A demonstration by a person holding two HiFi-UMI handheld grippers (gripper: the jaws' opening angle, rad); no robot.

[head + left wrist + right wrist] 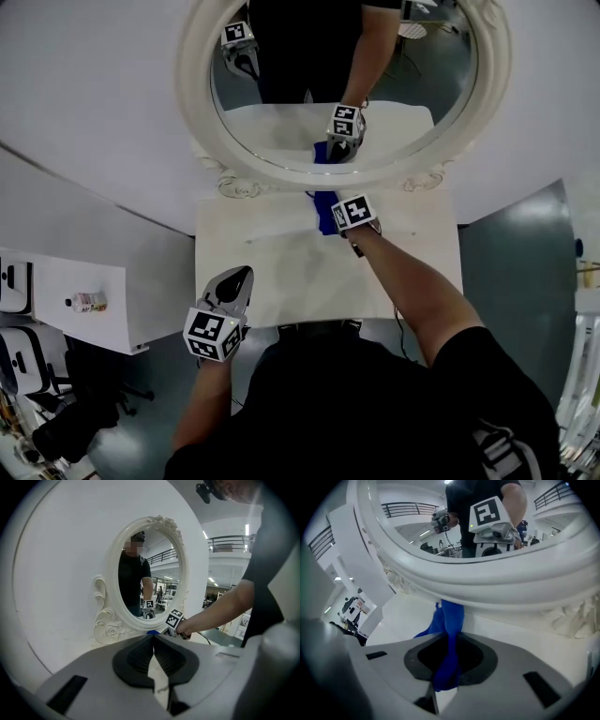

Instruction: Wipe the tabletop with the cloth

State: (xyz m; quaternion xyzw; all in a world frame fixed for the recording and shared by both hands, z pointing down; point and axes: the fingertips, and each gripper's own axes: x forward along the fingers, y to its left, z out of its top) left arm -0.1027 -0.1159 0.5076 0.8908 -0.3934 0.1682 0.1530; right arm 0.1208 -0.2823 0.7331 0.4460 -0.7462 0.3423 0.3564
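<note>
From the head view, the white tabletop (281, 267) runs out to a round mirror in an ornate white frame (195, 84) at 12 o'clock. The right tool (339, 217) reaches to that far edge, and the blue cloth (324, 210) lies bunched on the surface just below the frame. The left tool (236, 281) hangs over the near edge at 7 o'clock, well apart from the cloth. Bare surface spreads between them and out to the 3 o'clock edge.

In the left gripper view, the left tool's jaws are pressed together with nothing in them. The frame stands ahead at 11 o'clock.

In the right gripper view, the jaws are clenched on the blue cloth. It trails forward to the foot of the frame at 12 o'clock, with open tabletop toward 9 o'clock.
</note>
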